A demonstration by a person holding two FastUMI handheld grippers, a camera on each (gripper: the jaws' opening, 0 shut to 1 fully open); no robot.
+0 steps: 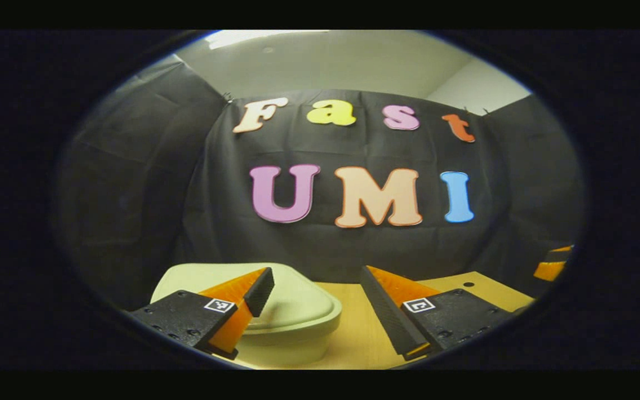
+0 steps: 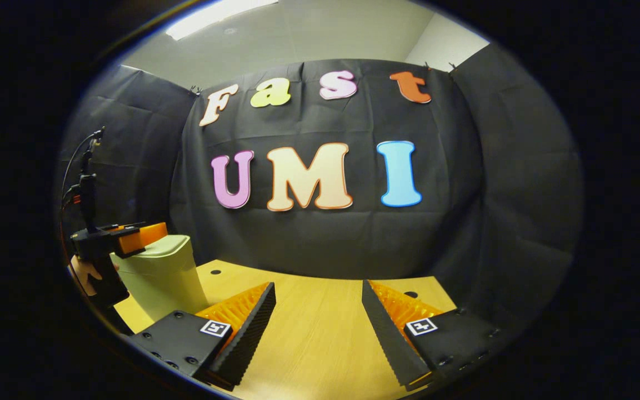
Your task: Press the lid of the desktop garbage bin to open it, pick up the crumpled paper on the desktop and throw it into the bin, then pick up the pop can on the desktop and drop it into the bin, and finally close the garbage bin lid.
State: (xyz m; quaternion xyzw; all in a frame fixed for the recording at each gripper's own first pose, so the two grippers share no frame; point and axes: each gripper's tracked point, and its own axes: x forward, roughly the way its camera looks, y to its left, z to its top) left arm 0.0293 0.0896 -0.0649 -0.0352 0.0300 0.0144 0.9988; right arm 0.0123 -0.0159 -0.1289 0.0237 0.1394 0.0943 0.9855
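Garbage bin (image 1: 292,316) lid down, at the bench's (image 2: 320,333) left side.

In the left gripper view the left gripper (image 1: 315,300) hangs just above the lid, fingers apart, one overlapping the lid's near edge; contact cannot be told. The right gripper (image 2: 318,316), fingers spread and empty, faces open bench running to the black cloth wall (image 2: 492,222). The bin's base is cut off.

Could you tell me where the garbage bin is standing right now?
The garbage bin stands on the wooden desktop at the left of the right gripper view, lid down, with the left gripper just above it.
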